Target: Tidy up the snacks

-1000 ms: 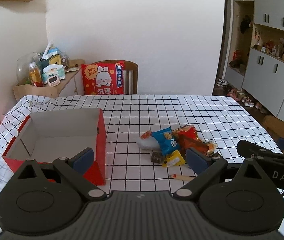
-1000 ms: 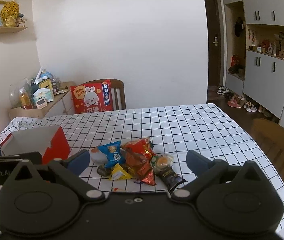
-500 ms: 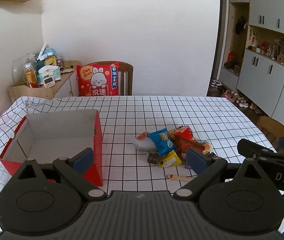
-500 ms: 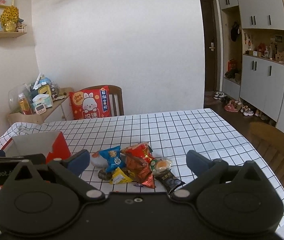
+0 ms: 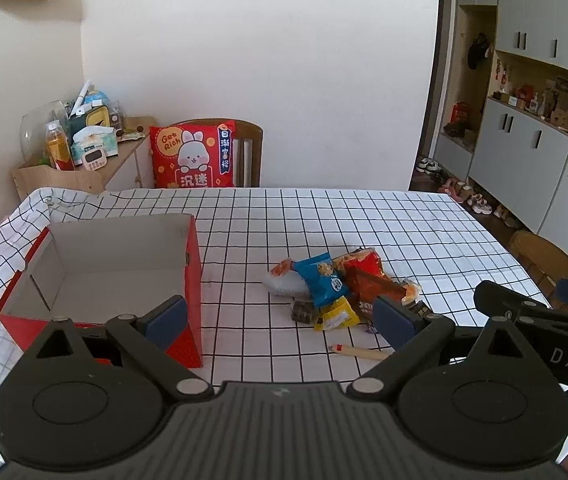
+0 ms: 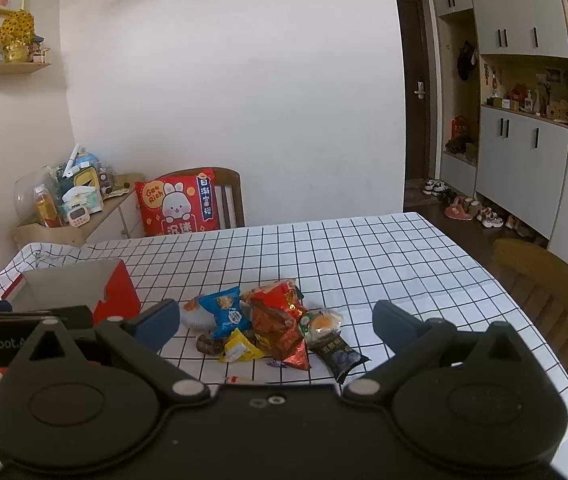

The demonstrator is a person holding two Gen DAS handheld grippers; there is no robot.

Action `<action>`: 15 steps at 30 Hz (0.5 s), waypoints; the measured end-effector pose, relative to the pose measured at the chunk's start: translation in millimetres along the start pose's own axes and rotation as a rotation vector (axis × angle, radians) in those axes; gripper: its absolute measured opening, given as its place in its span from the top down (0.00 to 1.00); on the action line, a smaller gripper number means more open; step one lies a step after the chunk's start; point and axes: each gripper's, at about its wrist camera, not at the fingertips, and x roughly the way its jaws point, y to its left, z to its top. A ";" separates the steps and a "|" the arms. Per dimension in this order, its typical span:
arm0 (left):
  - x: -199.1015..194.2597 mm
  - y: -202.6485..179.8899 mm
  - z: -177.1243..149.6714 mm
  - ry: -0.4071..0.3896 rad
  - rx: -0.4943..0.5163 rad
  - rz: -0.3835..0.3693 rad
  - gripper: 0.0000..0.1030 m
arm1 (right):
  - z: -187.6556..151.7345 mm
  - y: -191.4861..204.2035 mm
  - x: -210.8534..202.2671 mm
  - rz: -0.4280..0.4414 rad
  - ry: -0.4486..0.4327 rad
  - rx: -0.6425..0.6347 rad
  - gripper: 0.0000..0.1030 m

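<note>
1. A pile of snack packets (image 6: 267, 324) lies on the checked worktop (image 6: 364, 256), right of an open red box (image 5: 123, 272).
2. The right gripper (image 6: 275, 320), jaws spread and empty, hovers near the pile.
3. The left gripper (image 5: 279, 316), also spread and empty, hangs between box and pile.

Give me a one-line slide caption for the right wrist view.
Open right gripper faces a snack pile on the checked tablecloth, red box at left.
</note>
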 end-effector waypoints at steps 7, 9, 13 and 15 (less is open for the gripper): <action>0.3 2.1 0.4 0.003 0.001 -0.004 0.04 | -2.1 0.6 -3.2 -0.009 0.001 0.004 0.00; 0.1 2.2 -0.2 0.005 0.001 -0.004 0.04 | -2.3 0.8 -3.7 -0.011 0.005 0.007 0.00; -0.3 1.8 -0.6 0.010 0.001 -0.005 0.04 | -1.6 1.7 -3.9 -0.014 0.013 0.009 0.00; 0.1 2.6 -1.4 0.012 0.000 -0.006 0.04 | -2.0 2.2 -4.3 -0.014 0.015 0.010 0.00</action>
